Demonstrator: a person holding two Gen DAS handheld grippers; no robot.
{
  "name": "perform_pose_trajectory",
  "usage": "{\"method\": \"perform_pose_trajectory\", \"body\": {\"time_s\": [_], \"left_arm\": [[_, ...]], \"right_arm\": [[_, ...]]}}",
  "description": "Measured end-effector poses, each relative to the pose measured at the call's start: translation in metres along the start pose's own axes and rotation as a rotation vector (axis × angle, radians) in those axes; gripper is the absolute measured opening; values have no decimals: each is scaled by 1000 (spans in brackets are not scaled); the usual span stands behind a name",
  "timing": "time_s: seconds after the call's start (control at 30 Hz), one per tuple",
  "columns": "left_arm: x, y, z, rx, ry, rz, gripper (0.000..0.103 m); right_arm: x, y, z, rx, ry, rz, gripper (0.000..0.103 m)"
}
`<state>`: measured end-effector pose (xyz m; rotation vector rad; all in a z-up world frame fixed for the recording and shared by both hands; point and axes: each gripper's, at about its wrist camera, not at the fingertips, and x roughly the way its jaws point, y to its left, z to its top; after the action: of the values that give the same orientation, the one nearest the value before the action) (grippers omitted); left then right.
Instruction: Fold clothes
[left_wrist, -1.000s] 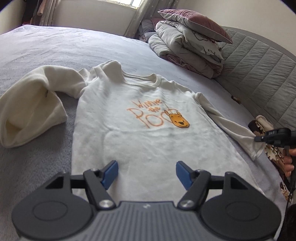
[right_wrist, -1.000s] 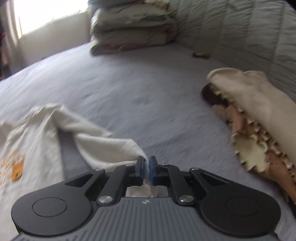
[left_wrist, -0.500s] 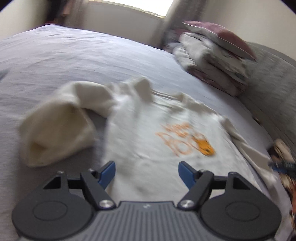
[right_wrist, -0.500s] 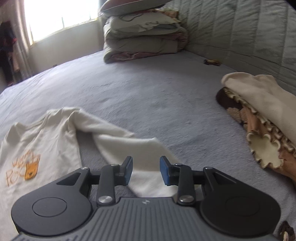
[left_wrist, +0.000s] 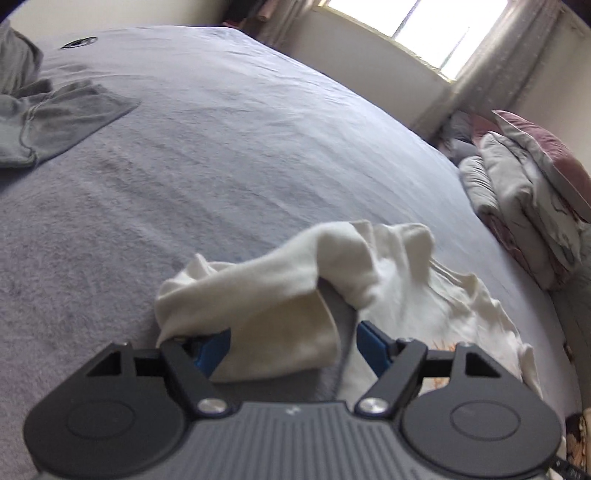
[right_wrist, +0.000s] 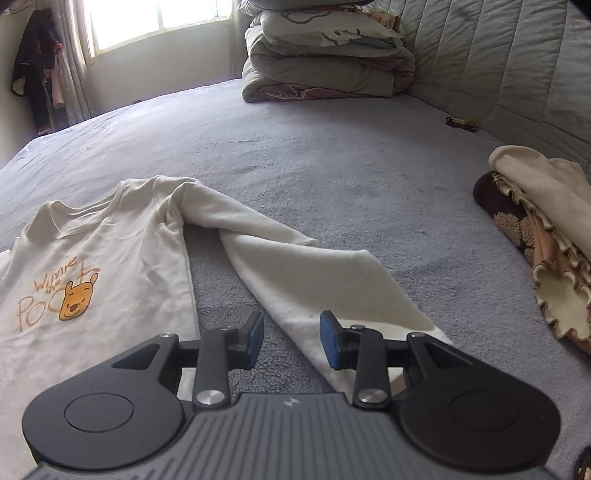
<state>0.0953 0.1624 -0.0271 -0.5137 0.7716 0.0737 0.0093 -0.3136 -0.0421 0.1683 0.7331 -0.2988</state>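
Cream sleeve btwn left gripper fingers

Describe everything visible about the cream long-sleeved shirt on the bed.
The cream shirt is a soft knit lying front-up on the grey-blue bed cover. Its chest carries orange handwritten lettering and a yellow bear face. One sleeve is spread flat, running toward the open right tool, which does not grip it. The other sleeve is bunched and doubled over, its end between the fingers of the open left tool. The neckline is ribbed, the body lightly wrinkled.
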Motion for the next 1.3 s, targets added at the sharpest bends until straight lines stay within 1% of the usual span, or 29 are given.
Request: {"method": "perform_pose_trajectory", "body": {"time_s": [0.03,0.1,0.27,0.3,0.37,0.4,0.47,0.6,0.7,0.77,0.83,0.9,1.03,1.1,1.13,1.2,1.23,1.27,1.3], "left_arm": [[-1,1,2,-9,3,13,73],[-6,4,7,-38,7,18,73],[-27,17,21,-89,11,-26,73],[-31,20,23,-99,26,-47,73],[-38,28,28,-135,53,-113,73],[-43,32,29,-157,54,-137,73],[-52,39,33,-185,40,-161,73],[-65,50,40,-210,-8,-157,73],[-61,62,46,-214,-37,-109,73],[-50,69,48,-226,-28,-82,73],[-33,73,48,-229,23,-77,71],[-19,75,44,-235,84,-93,67],[-2,66,29,-258,195,-167,59],[2,57,23,-225,235,-193,56],[4,51,20,-196,251,-201,52],[9,44,15,-163,288,-204,38],[13,42,12,-158,309,-202,21],[17,41,10,-152,325,-198,10],[20,40,8,-145,330,-192,6]], "right_arm": [[0,0,0,0,0,-1,36],[1,1,0,-2,3,3,36],[2,3,0,-8,11,17,36],[2,4,0,-9,13,19,36],[3,5,0,-11,16,25,36],[2,5,0,-8,17,30,36],[2,5,0,-4,19,38,36],[2,8,-2,-7,26,47,36],[2,11,-3,-14,33,53,36],[2,11,-4,-13,35,54,36],[3,12,-4,-12,36,54,36],[3,12,-5,-10,38,54,36],[4,12,-6,-8,42,54,36],[5,12,-6,-6,44,54,36],[5,12,-6,-6,45,53,36],[6,12,-6,-4,47,53,36],[6,12,-7,-4,47,53,36],[6,13,-7,-5,48,52,36],[5,13,-7,-5,48,52,36]]}}
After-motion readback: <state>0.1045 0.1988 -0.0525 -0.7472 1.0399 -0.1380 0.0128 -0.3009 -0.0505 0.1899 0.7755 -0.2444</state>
